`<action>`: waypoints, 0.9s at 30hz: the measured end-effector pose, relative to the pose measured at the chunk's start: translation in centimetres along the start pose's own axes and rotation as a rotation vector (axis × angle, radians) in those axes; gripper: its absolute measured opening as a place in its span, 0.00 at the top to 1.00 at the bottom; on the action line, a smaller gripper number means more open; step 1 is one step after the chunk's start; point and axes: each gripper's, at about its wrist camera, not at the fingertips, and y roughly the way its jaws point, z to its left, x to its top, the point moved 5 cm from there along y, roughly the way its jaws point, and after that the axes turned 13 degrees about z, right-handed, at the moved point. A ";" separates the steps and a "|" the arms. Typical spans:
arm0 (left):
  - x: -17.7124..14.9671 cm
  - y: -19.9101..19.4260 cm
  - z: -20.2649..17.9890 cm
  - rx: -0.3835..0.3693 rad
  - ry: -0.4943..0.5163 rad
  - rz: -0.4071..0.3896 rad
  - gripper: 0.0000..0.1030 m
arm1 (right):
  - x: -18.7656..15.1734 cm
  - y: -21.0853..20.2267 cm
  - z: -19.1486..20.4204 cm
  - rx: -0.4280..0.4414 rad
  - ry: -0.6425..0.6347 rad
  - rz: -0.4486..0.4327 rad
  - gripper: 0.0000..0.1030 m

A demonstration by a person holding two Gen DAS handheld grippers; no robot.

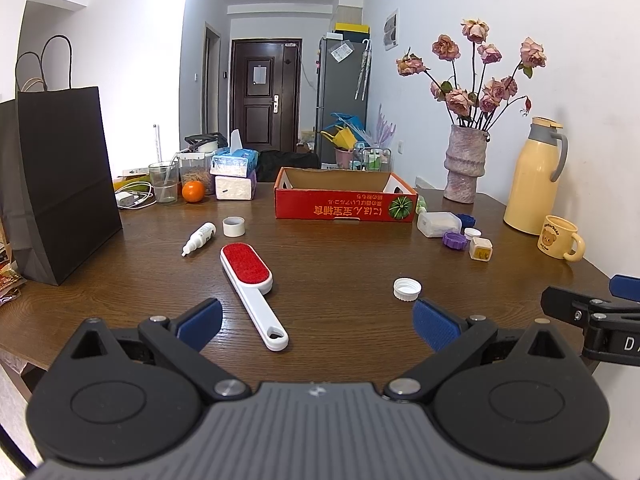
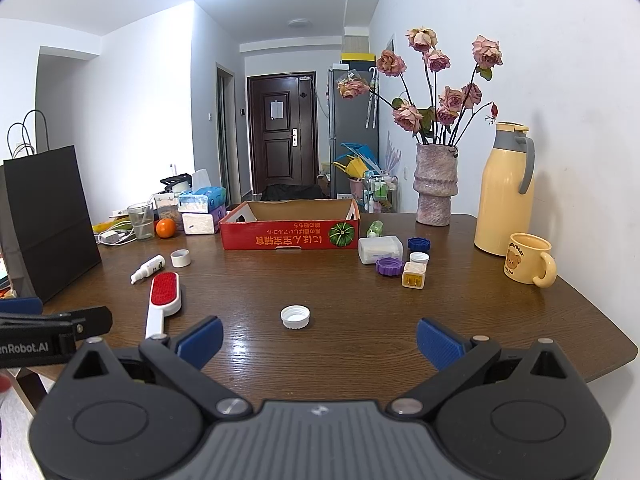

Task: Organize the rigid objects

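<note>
A red cardboard box (image 1: pixel 346 202) (image 2: pixel 290 232), open on top, stands at the back of the wooden table. A white lint brush with a red pad (image 1: pixel 252 286) (image 2: pixel 162 300) lies just ahead of my left gripper (image 1: pixel 318 324), which is open and holds nothing. A white bottle cap (image 1: pixel 407 289) (image 2: pixel 295 316) lies ahead of my right gripper (image 2: pixel 319 344), also open with nothing between its fingers. A small white dropper bottle (image 1: pixel 199 238) (image 2: pixel 148 269) and a white ring cap (image 1: pixel 233 226) (image 2: pixel 180 258) lie at the left. Purple, blue and white lids, a white container (image 2: pixel 380 250) and a plug (image 2: pixel 414 276) cluster at the right.
A black paper bag (image 1: pixel 60 184) stands at the left edge. A vase of dried roses (image 2: pixel 435 184), a yellow thermos (image 2: pixel 506 192) and a yellow mug (image 2: pixel 528 258) stand at the right. Tissue boxes, a glass and an orange (image 1: pixel 193 191) sit at the back left.
</note>
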 end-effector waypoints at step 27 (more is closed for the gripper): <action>1.4 4.9 0.7 0.027 -0.051 0.061 0.00 | 0.6 4.2 -0.4 0.008 -0.015 0.061 0.00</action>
